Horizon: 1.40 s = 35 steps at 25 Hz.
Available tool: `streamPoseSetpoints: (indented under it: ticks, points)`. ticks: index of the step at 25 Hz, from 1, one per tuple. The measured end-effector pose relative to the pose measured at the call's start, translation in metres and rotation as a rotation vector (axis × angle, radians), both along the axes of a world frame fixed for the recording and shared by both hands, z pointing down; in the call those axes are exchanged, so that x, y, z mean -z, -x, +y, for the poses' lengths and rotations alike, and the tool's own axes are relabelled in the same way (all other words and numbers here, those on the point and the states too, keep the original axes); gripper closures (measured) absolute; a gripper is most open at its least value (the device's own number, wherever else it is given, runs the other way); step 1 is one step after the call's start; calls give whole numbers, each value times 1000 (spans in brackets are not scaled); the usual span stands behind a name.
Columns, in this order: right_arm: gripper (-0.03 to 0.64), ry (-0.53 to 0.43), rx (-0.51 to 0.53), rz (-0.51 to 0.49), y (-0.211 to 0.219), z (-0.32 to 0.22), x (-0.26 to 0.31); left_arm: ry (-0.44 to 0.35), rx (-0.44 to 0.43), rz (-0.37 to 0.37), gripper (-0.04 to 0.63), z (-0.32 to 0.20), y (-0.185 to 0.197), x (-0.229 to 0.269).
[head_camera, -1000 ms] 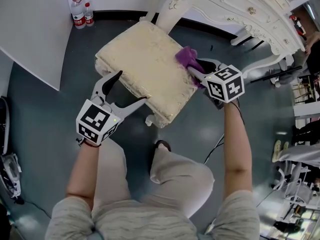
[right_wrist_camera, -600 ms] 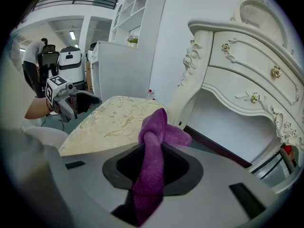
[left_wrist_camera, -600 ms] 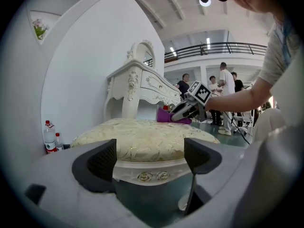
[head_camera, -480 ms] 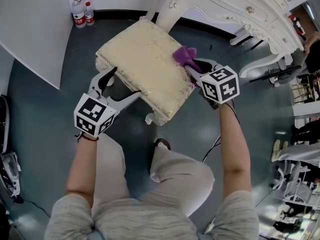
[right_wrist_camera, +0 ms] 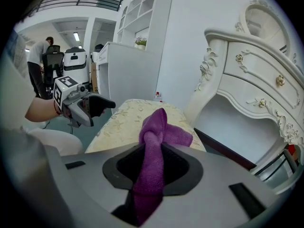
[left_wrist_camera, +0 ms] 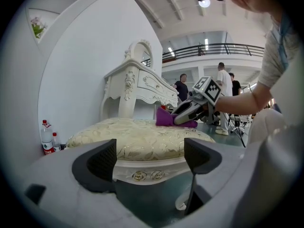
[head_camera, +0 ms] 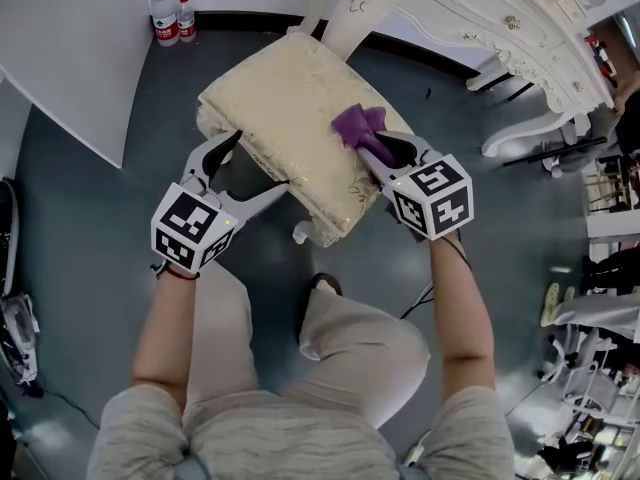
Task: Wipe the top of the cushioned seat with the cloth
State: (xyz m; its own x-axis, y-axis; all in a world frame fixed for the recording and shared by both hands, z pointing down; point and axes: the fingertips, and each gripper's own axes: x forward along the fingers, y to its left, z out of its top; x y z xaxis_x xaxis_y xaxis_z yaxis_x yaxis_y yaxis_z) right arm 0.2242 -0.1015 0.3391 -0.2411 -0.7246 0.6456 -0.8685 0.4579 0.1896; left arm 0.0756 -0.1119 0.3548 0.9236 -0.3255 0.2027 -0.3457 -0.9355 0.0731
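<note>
The cushioned seat (head_camera: 275, 103) is a cream, gold-patterned stool top with a white carved frame, also seen in the left gripper view (left_wrist_camera: 137, 139) and the right gripper view (right_wrist_camera: 126, 120). A bunched purple cloth (head_camera: 357, 126) rests on the seat's right part. My right gripper (head_camera: 385, 150) is shut on the cloth (right_wrist_camera: 153, 141); its jaws have just been closing on it. My left gripper (head_camera: 258, 165) stands open at the seat's near-left edge, its jaws on either side of the frame corner (left_wrist_camera: 142, 175) with nothing pressed between them.
A white ornate dressing table (head_camera: 480, 18) stands right behind the seat. Two water bottles (head_camera: 170, 13) and a white panel (head_camera: 70, 58) are at the far left. The person's knees and a foot (head_camera: 322, 290) are just below the seat. People stand far off (left_wrist_camera: 223, 87).
The right gripper has slid left with the purple cloth, from the seat's right edge further onto the cushion. The left gripper has stayed at the near-left edge.
</note>
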Motion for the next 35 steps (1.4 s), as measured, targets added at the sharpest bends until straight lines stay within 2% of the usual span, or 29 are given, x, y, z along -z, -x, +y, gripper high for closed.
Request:
streamPoseSetpoints:
  ticks: [20,35]
  points:
    - [522,18,183,-9,87,50,-4,-7,-55,1,155,19,-5,2]
    - [522,-12,267,21,117,11,-3,-2,-33,-10,155,20,-2,-2]
